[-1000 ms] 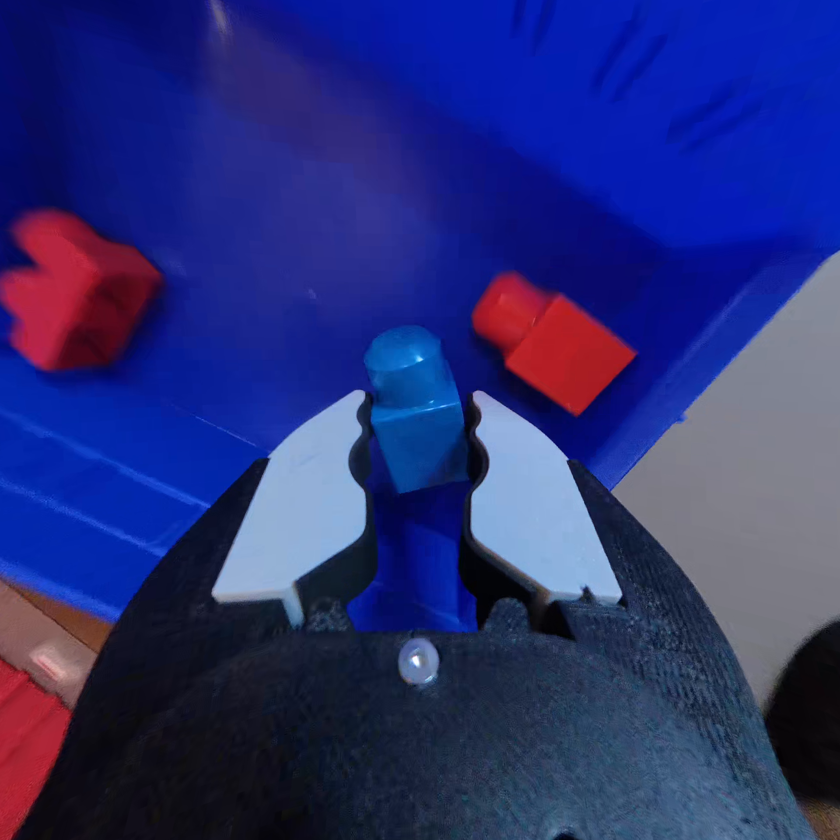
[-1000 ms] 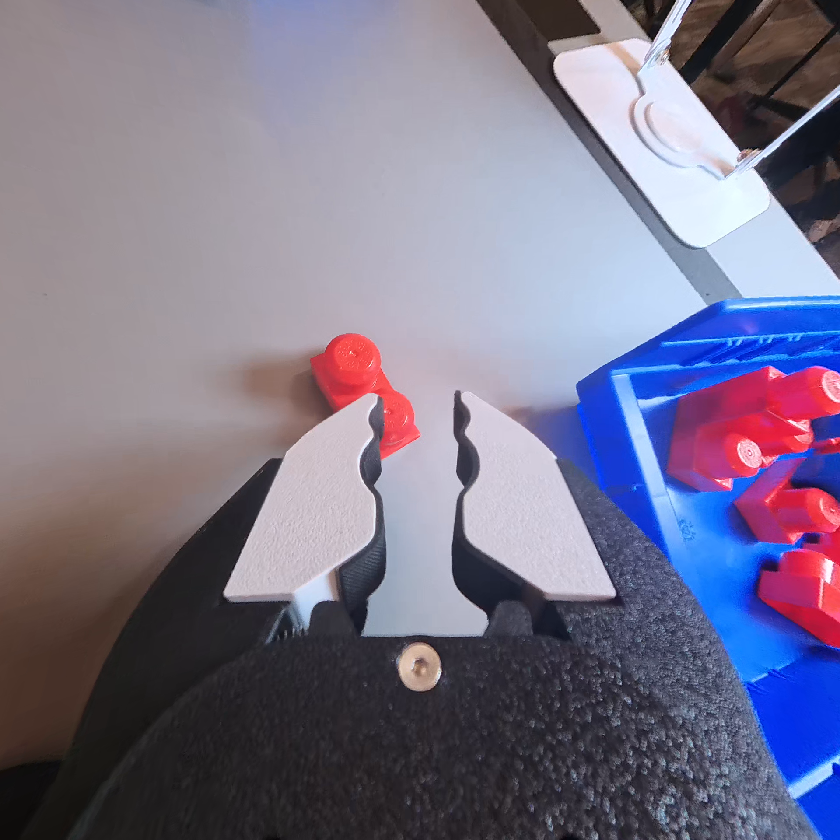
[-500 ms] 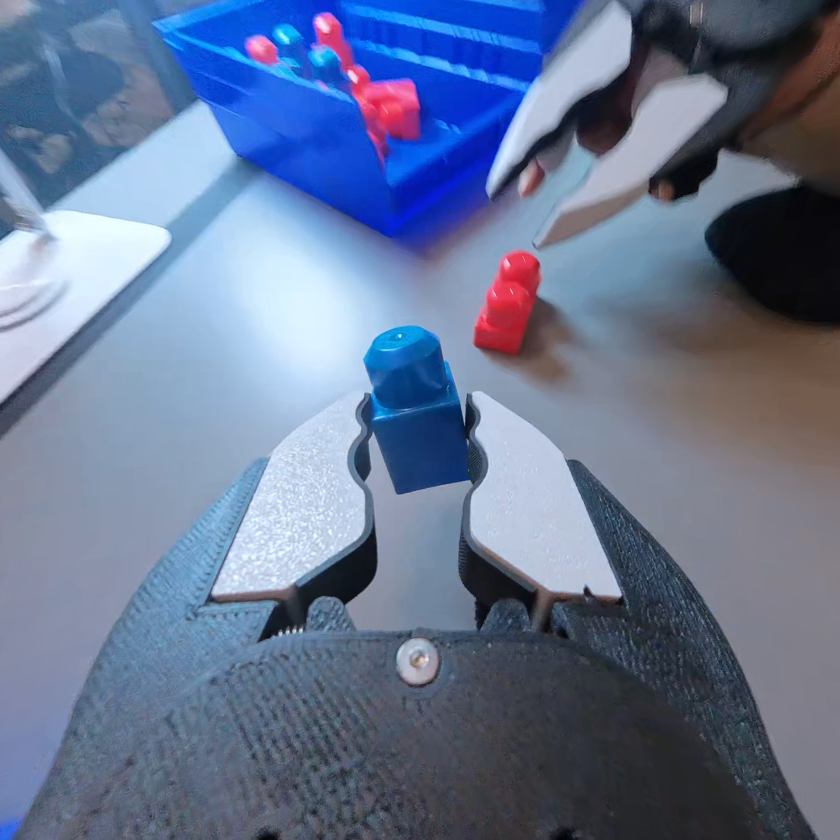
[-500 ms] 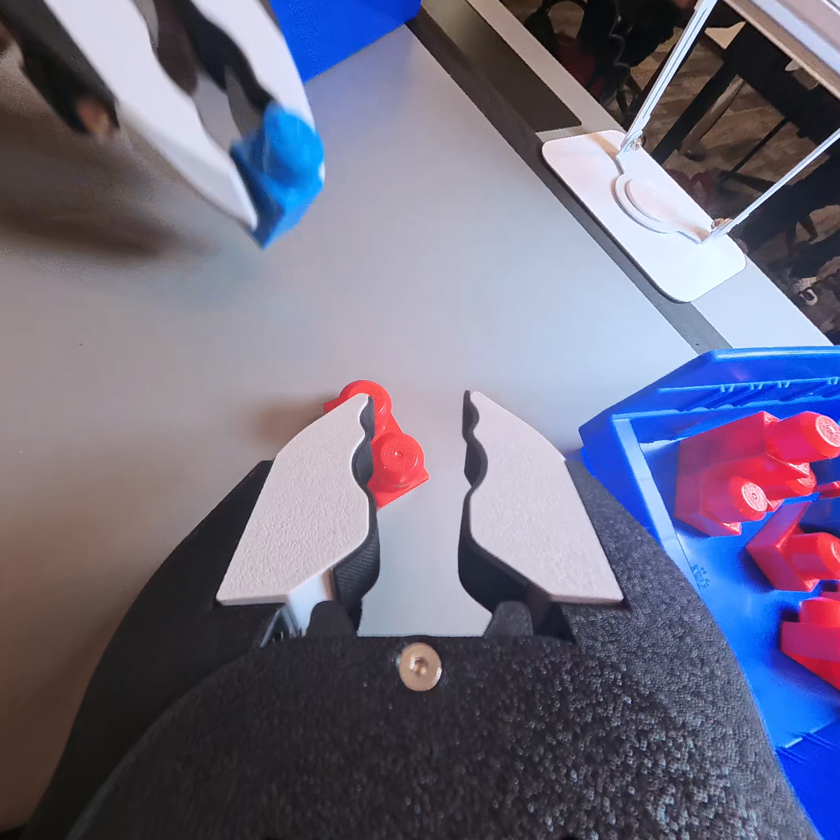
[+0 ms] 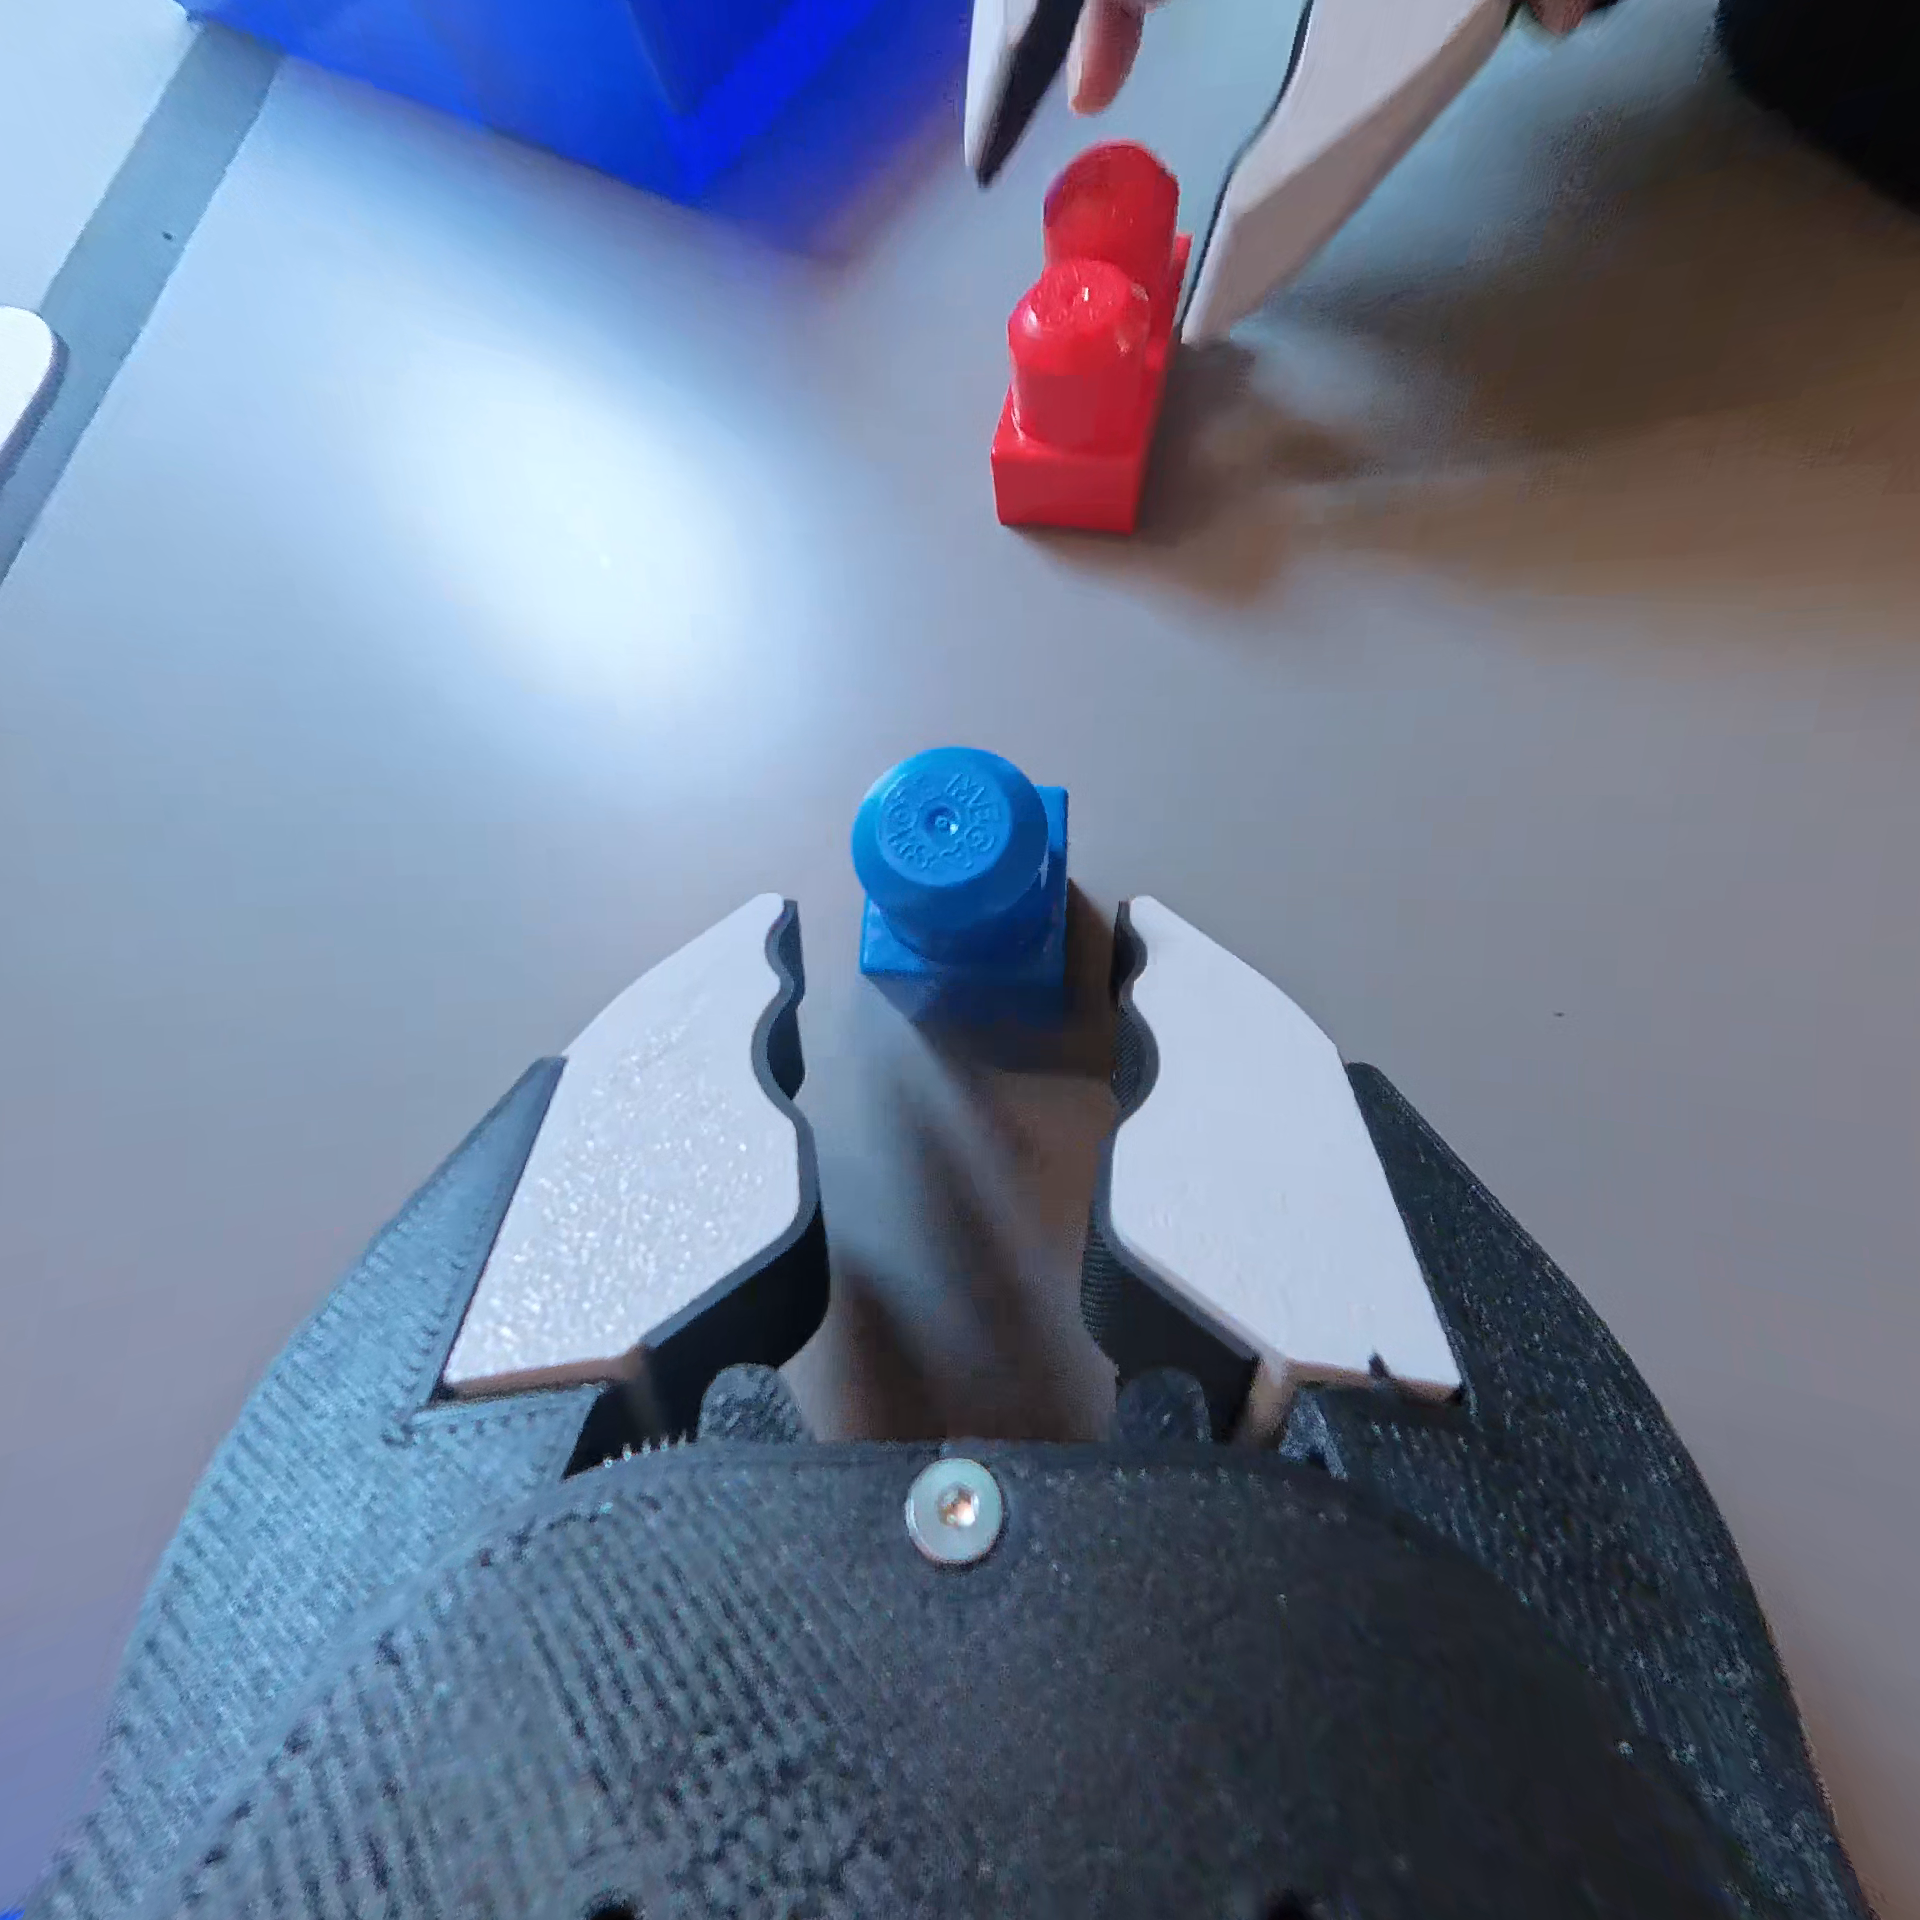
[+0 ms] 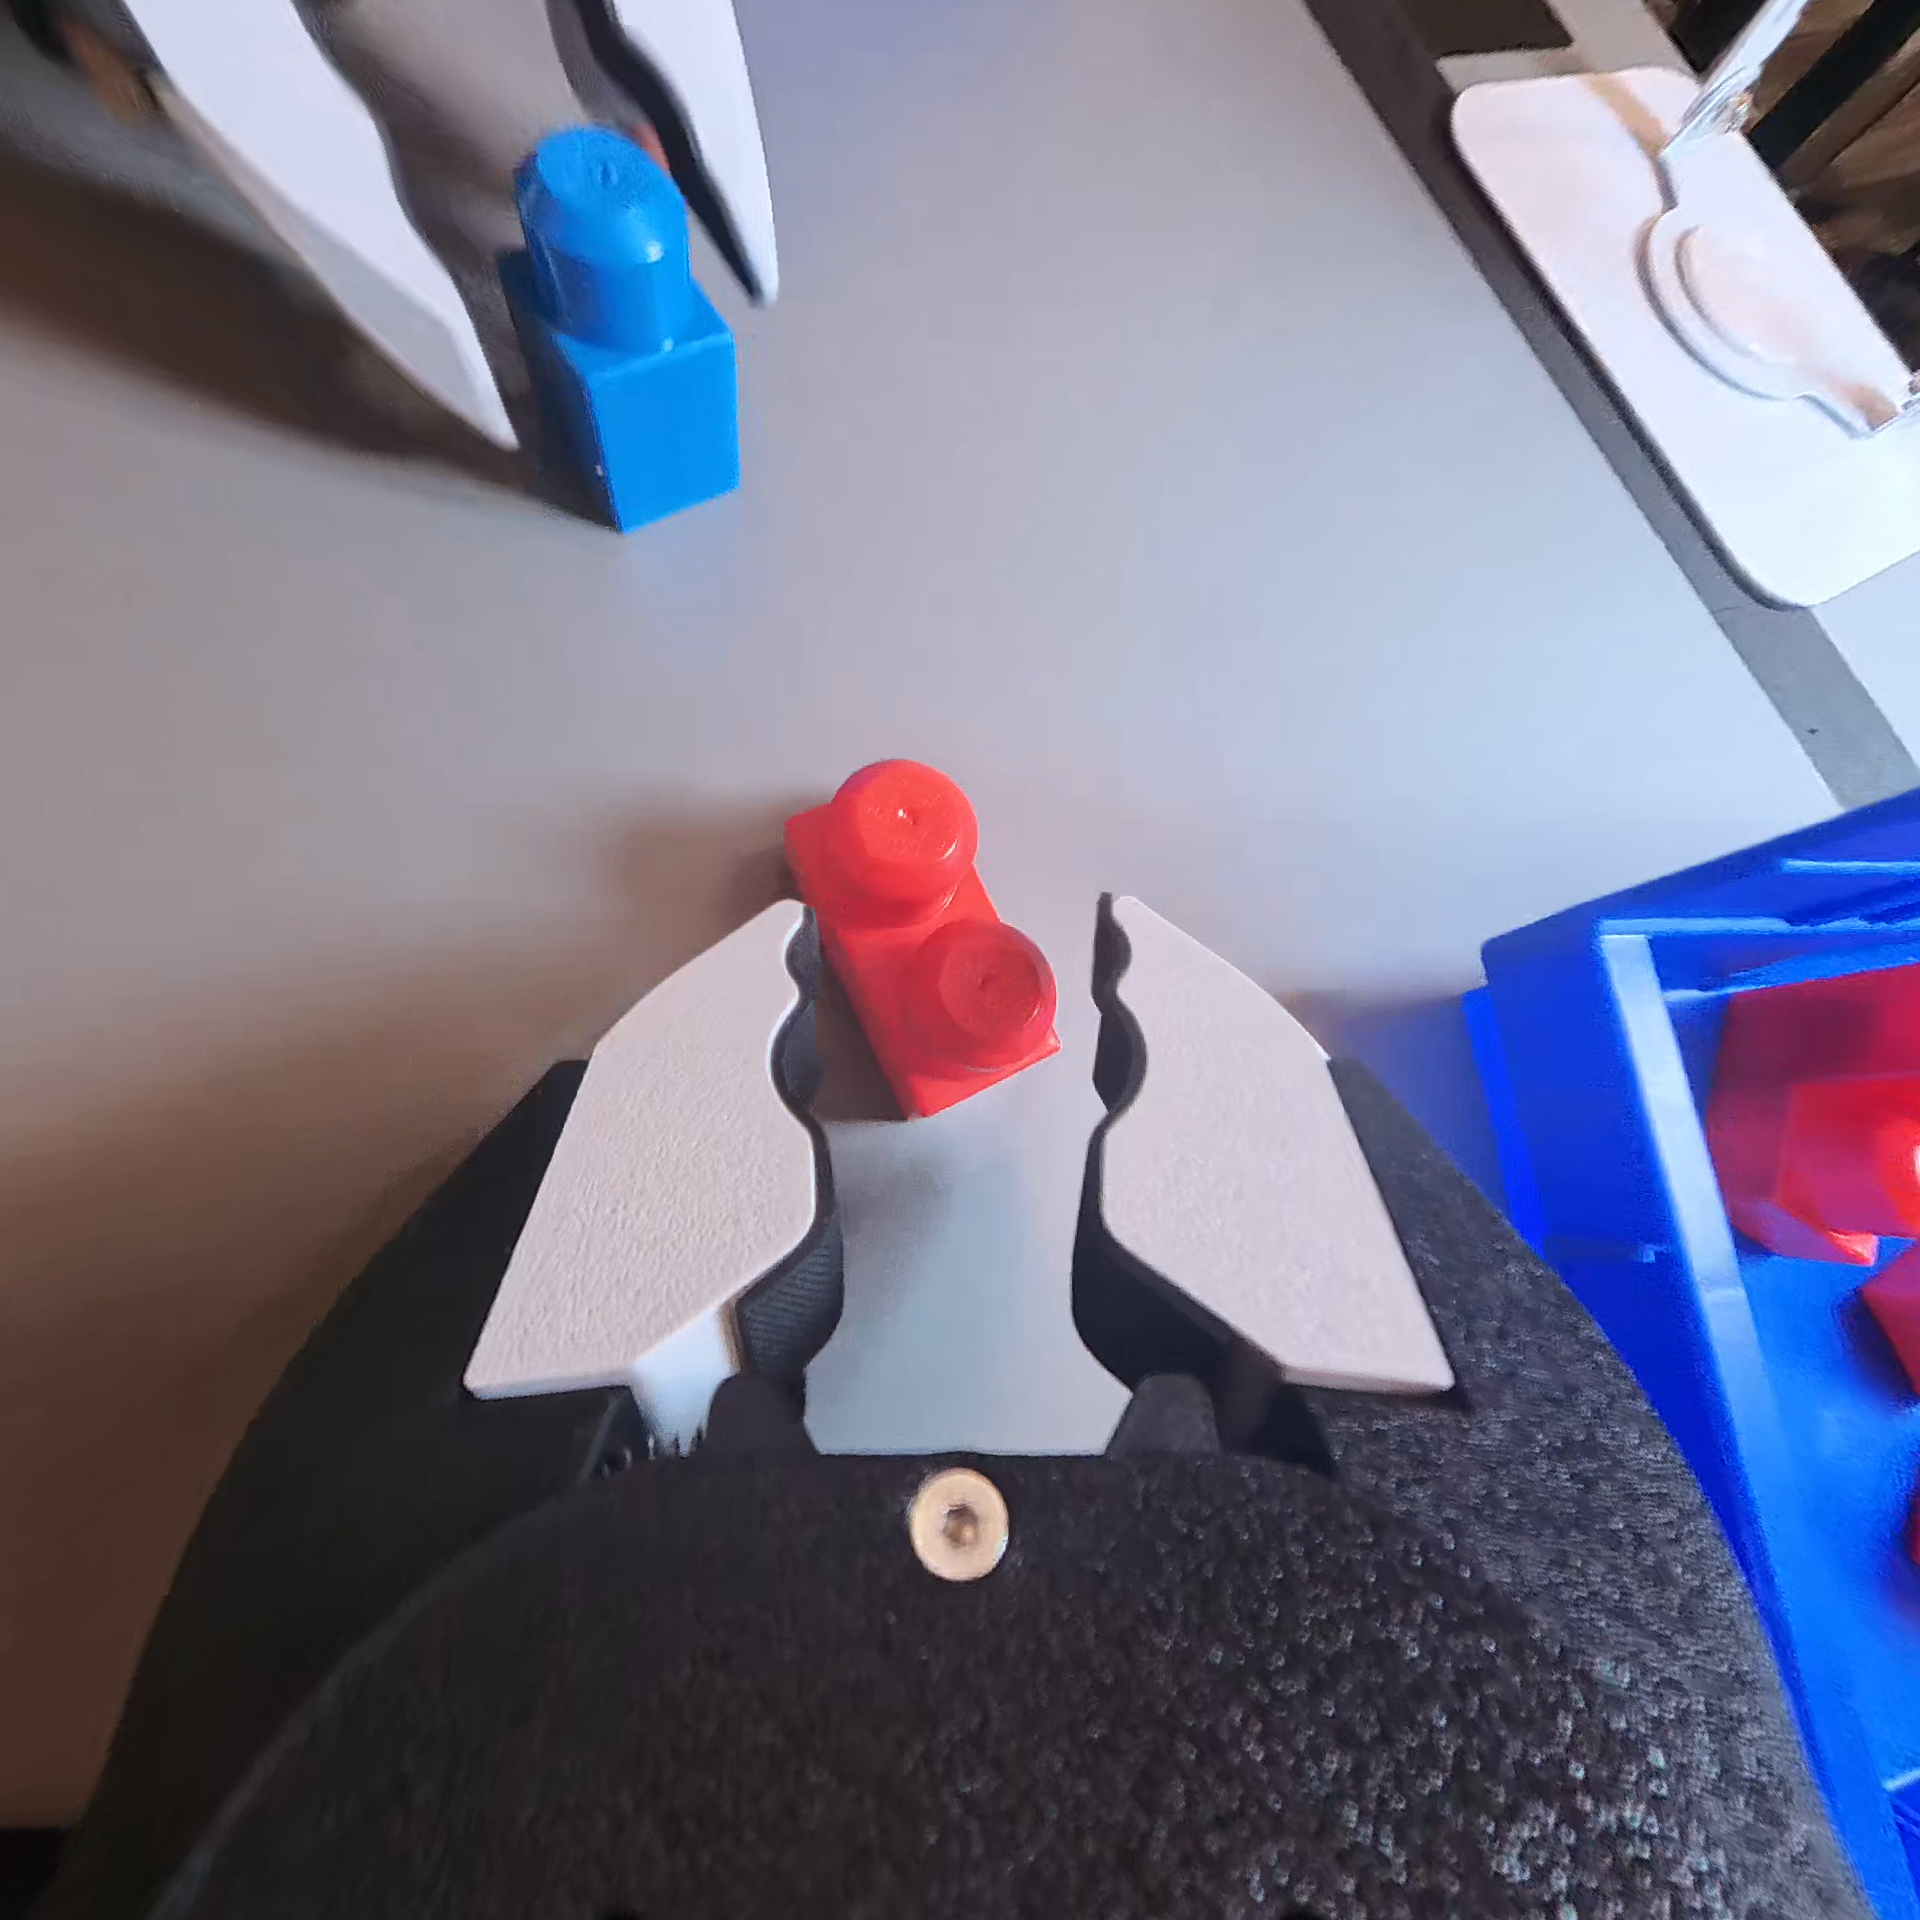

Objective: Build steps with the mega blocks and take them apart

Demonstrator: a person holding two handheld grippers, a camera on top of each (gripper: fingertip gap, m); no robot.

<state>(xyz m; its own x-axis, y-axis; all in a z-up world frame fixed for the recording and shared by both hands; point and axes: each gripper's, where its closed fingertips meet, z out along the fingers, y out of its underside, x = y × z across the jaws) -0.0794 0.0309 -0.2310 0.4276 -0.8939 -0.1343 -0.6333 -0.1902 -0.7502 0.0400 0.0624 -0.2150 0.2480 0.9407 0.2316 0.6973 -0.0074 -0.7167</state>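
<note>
A blue one-stud block (image 5: 961, 894) stands upright on the grey table (image 5: 416, 623), between the tips of my left gripper (image 5: 956, 925). The jaws are open, with a gap on each side of the block. It also shows in the right wrist view (image 6: 623, 332), standing between the left gripper's fingers (image 6: 343, 208). A red two-stud block (image 6: 920, 956) stands on the table between the tips of my right gripper (image 6: 951, 925). That gripper is open and the pads do not press on the block. The red block shows in the left wrist view (image 5: 1086, 353) too.
A blue bin (image 6: 1621, 1091) with several red blocks (image 6: 1829, 1132) stands at the right in the right wrist view; its corner shows in the left wrist view (image 5: 582, 83). A white lamp base (image 6: 1662, 312) lies at the table's far right edge. About 12 cm separates my left fingertips from my right.
My left gripper carried the blue block out of the bin, set it on the table and opened. My right gripper opened wider around the red block on the table.
</note>
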